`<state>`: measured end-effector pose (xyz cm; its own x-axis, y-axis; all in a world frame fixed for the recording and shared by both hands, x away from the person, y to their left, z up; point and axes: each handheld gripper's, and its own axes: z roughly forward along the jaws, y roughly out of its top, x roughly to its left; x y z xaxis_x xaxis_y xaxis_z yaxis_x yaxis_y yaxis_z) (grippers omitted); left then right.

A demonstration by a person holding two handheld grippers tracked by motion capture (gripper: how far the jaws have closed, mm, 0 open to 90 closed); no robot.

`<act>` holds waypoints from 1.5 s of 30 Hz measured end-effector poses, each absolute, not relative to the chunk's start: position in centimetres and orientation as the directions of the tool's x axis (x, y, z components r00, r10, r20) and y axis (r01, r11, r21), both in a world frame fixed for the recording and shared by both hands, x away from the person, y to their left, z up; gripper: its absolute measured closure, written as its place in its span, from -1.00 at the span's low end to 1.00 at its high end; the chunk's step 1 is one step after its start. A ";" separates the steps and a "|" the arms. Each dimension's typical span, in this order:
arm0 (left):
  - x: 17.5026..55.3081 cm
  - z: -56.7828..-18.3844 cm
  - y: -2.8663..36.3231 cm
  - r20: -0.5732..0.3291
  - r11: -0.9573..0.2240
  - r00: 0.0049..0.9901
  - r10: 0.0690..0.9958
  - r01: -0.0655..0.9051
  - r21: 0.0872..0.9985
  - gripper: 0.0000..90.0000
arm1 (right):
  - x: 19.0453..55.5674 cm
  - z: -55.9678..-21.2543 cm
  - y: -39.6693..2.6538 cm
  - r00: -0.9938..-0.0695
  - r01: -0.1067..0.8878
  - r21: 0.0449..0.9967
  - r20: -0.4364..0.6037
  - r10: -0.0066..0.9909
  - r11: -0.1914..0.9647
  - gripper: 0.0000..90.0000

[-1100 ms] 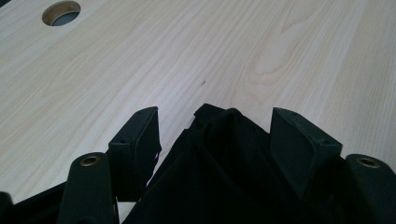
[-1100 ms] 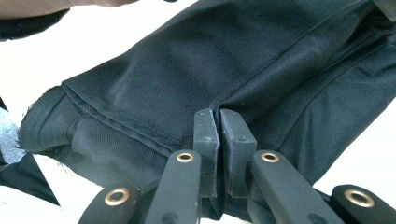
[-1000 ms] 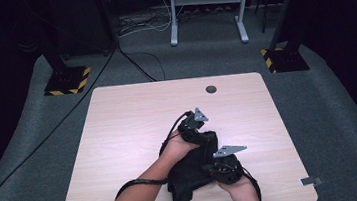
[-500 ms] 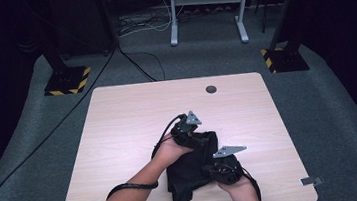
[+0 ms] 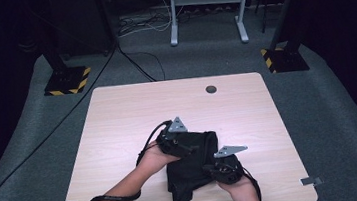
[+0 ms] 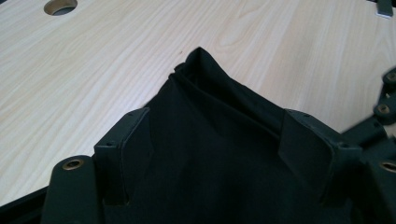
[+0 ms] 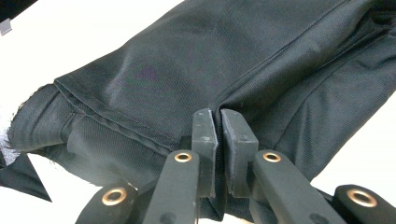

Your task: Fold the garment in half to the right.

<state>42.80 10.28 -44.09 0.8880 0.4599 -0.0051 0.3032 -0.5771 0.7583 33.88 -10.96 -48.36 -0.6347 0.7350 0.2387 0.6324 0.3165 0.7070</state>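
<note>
We are over a dark room with grey carpet, a pale wooden table [image 5: 120,137] in the middle of it, its round cable hole [image 5: 210,89] near the far edge; two black stands with yellow-striped bases sit on the floor beyond the far corners, and a black cable [image 5: 45,139] snakes across the carpet on the left.

Starting at the left, a forearm with a black wrist strap [image 5: 114,199] comes in from the near edge; that hand carries the left gripper [image 5: 191,148], which rests at the far left corner of the black cloth [image 5: 194,171]; in the left gripper view we see the cloth [image 6: 219,154] lying between the two jaws and running up to a peaked corner on the wood [image 6: 93,84]; the jaws stand wide apart and have just been opening, the pads not pressing on the fabric.

Moving to the middle, the cloth lies folded on the near half of the table, slightly right of centre, with a narrower flap pointing toward the near edge.

On to the right; the right gripper [image 5: 209,170] sits at the cloth's near right side, held by the right hand [image 5: 236,187]; in the right gripper view its jaws are pinched together on a fold of the black cloth [image 7: 196,65], the fabric bunching in right at the pads [image 7: 204,135]; a stitched hem runs off to the left there.
</note>
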 end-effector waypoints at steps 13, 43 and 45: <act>40.2 -44.6 12.6 -0.036 -0.577 0.906 0.422 0.299 0.760 -0.46 | 33.9 -48.9 -11.3 -0.623 0.643 0.700 0.240 0.745 0.311 0.82; 35.5 -48.3 14.0 -0.067 -0.647 0.955 0.289 0.247 0.721 -0.48 | 34.1 -49.8 -11.7 -0.601 0.662 0.678 0.228 0.766 0.318 0.78; 35.4 -48.8 13.9 -0.062 -0.658 0.956 0.287 0.244 0.712 -0.48 | 34.2 -49.9 -11.9 -0.599 0.664 0.677 0.227 0.767 0.318 0.78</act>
